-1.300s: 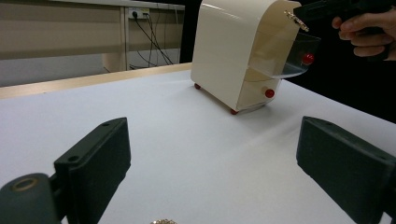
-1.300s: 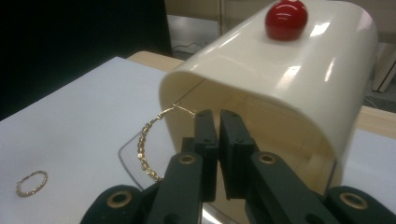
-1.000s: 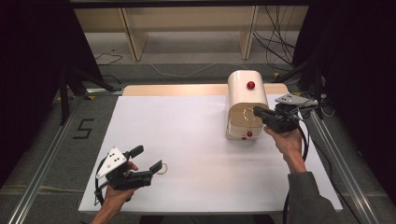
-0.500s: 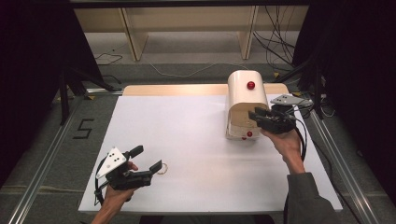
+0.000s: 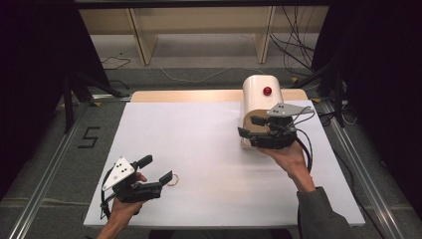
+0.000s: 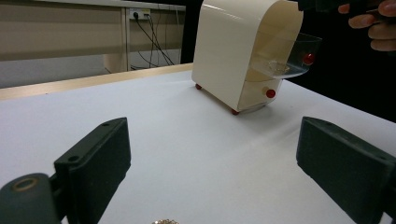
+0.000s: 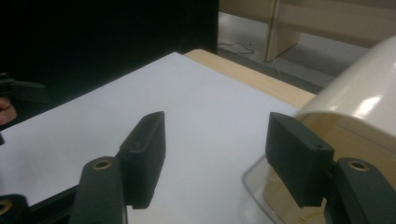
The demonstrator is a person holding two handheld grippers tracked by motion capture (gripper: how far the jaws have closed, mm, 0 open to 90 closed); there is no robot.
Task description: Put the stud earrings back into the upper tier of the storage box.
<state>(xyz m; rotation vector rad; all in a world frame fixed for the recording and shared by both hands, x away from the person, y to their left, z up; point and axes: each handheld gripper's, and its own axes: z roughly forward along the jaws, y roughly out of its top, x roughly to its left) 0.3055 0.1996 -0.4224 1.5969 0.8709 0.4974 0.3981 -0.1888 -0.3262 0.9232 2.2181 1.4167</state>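
From the high view, your right gripper (image 5: pixel 253 126) hangs over the front of the cream box (image 5: pixel 261 93) near the bench's (image 5: pixel 209 134) far right corner; its jaws have just been opening and stand apart with nothing between them. Your left gripper (image 5: pixel 158 169) sits near the bench's near left corner, jaws apart, with a small ring (image 5: pixel 173 180) lying just beside its tip. In the left gripper view, the two black jaws stand wide apart over bare white bench, the ring (image 6: pixel 164 221) showing at the bottom edge, and the box (image 6: pixel 238 51) stands farther off with its clear flap (image 6: pixel 292 58) swung outward. In the right gripper view, the jaws are spread, one over the bench, the other seemingly just above the flap's rim (image 7: pixel 254 184), though that corner is dim.
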